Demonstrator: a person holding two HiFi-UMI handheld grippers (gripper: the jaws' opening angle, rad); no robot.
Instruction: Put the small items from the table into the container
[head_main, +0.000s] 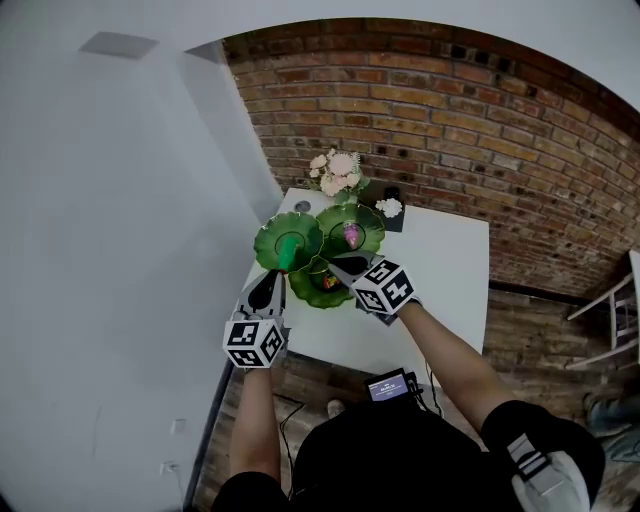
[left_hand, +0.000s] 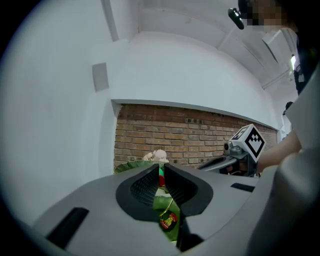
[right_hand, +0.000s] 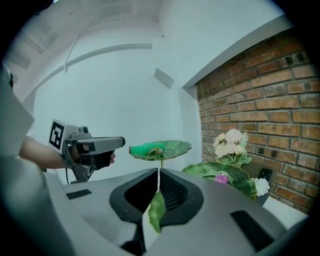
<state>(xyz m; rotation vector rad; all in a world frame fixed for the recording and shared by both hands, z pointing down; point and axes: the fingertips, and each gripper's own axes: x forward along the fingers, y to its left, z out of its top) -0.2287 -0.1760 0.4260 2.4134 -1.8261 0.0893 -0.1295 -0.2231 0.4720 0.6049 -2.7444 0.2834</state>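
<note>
A green leaf-plate stand rests on the white table, with an upper left plate, a right plate and a low front plate. A green bottle lies on the upper left plate. On the right plate sits a purple item, and a red-and-yellow item is on the low plate. My left gripper points level at the bottle's near end, just short of it. Only a thin slit shows between its jaws and nothing is gripped. My right gripper is shut and empty over the low plate.
A pale flower bouquet stands behind the plates, next to a small white flower on a dark block. A white wall runs along the table's left side and a brick wall behind it. A chair stands far right.
</note>
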